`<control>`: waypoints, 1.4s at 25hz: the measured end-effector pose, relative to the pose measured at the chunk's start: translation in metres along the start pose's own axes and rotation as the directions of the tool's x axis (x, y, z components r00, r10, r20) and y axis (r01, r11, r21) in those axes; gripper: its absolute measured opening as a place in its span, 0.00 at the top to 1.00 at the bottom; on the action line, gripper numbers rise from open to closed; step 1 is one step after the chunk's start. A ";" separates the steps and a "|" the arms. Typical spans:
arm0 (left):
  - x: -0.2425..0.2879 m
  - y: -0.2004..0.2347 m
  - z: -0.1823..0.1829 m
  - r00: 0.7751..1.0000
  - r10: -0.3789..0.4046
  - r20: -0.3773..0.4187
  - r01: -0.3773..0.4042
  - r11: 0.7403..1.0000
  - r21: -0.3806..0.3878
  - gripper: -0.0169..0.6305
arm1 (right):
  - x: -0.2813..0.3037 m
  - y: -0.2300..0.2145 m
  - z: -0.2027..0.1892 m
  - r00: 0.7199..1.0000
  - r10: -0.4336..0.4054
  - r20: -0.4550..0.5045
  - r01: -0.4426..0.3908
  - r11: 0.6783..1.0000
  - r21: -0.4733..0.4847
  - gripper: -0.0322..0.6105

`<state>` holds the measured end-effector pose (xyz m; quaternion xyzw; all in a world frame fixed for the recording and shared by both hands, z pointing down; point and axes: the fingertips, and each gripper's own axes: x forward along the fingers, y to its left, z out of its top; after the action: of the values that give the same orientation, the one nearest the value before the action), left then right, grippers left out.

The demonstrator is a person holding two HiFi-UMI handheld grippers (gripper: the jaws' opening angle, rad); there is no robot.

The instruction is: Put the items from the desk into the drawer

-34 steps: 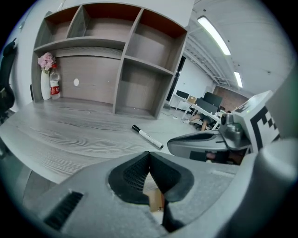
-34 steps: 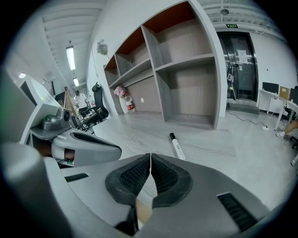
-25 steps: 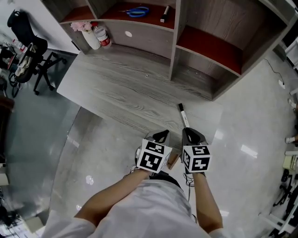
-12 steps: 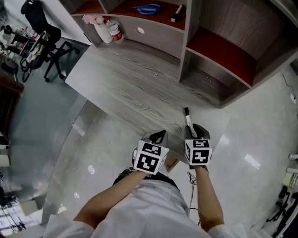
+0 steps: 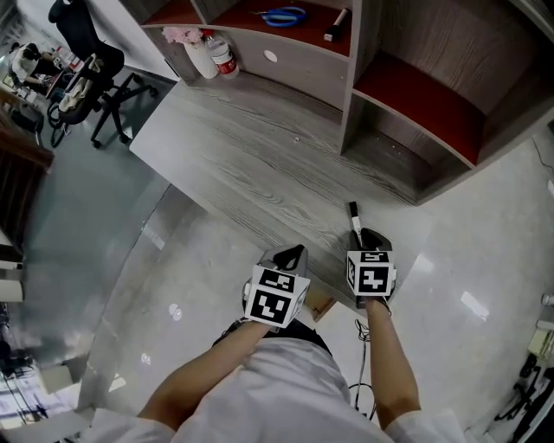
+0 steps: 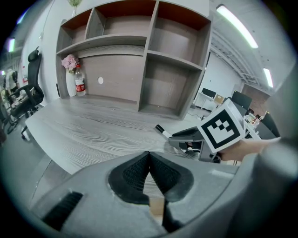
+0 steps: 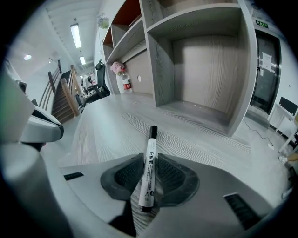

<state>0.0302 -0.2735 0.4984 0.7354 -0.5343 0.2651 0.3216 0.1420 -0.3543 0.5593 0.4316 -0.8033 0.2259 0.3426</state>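
Closest to the person, the left gripper (image 6: pixel 149 173) has its jaws pressed together with nothing between them, hanging just off the near edge of the counter (image 5: pixel 260 164). Right beside it, the right gripper (image 7: pixel 150 175) is the one doing the work: its jaws are clamped on the white barrel of a marker (image 7: pixel 149 168), only as far apart as the barrel is thick. The marker's long axis runs straight along the jaws, the butt end tucked back toward the gripper body and the black cap poking out ahead over the counter's near corner, lifted clear of the wood as far as I can tell. So the item is already in hand, and I'd say the bit that matters next is down and back toward the person, not forward. A tan panel (image 5: pixel 320 304) peeks out under the counter edge between the two grippers. It might be the drawer, can't tell from here. If it is, the empty left gripper looks about as near as the right one for pulling it. Farther off on the shelves sit blue scissors (image 5: pixel 284 16) and another marker (image 5: pixel 336 24).
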 end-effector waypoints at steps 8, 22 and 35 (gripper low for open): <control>-0.009 0.008 -0.003 1.000 -0.006 0.017 0.006 1.000 0.001 0.97 | -0.005 0.000 0.000 1.000 -0.026 -0.008 0.026 1.000 0.014 0.86; -0.041 0.033 -0.031 0.993 -0.114 0.015 0.113 0.992 0.061 0.97 | -0.043 0.051 -0.010 0.992 -0.124 0.032 0.120 0.988 0.102 0.86; -0.067 0.054 -0.075 0.980 -0.200 -0.001 0.199 0.975 0.103 0.97 | -0.070 0.121 -0.046 0.983 -0.175 0.050 0.164 0.972 0.168 0.86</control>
<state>-0.0444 -0.1878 0.5085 0.8021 -0.4450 0.2553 0.3058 0.0827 -0.2228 0.5292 0.5324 -0.7530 0.2467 0.2978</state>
